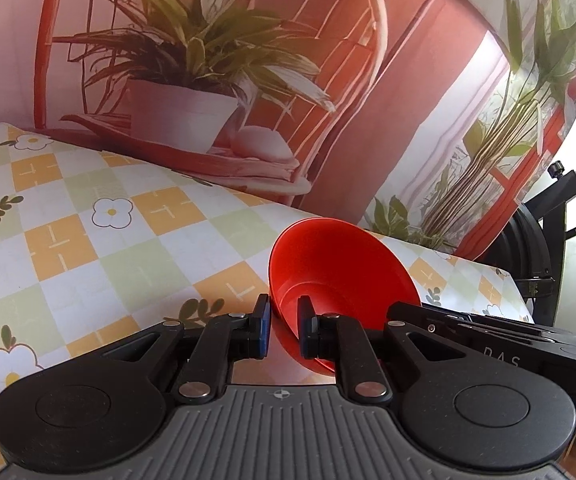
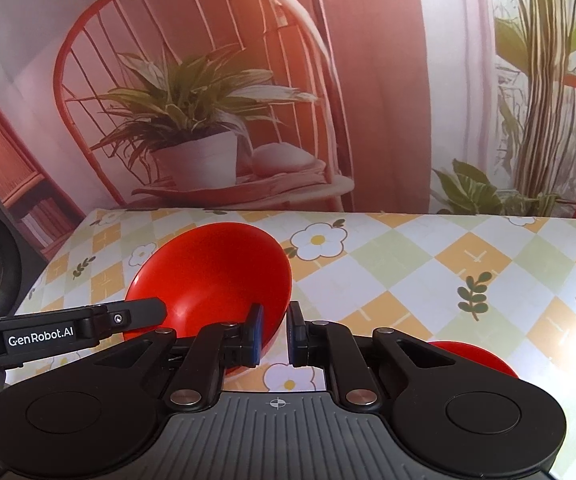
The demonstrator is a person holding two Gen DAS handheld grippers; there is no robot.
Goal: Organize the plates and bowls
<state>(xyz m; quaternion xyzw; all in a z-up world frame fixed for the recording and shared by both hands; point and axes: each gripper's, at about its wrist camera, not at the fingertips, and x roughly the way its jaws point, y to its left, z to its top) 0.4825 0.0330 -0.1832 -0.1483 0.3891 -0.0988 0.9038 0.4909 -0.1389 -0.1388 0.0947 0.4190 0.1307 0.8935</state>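
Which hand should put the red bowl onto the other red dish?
Probably the right gripper. It straddles the rim of the round red plastic bowl, as does the left gripper, but the second red dish lies just beside the right one; the left wrist view misses it.

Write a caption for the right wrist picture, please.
Both tools pinch one red bowl's rim above a flowered tablecloth.

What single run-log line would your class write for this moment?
left hand-held gripper: shut on red bowl rim | right hand-held gripper: shut on same rim | bowl: tilted over checked tablecloth
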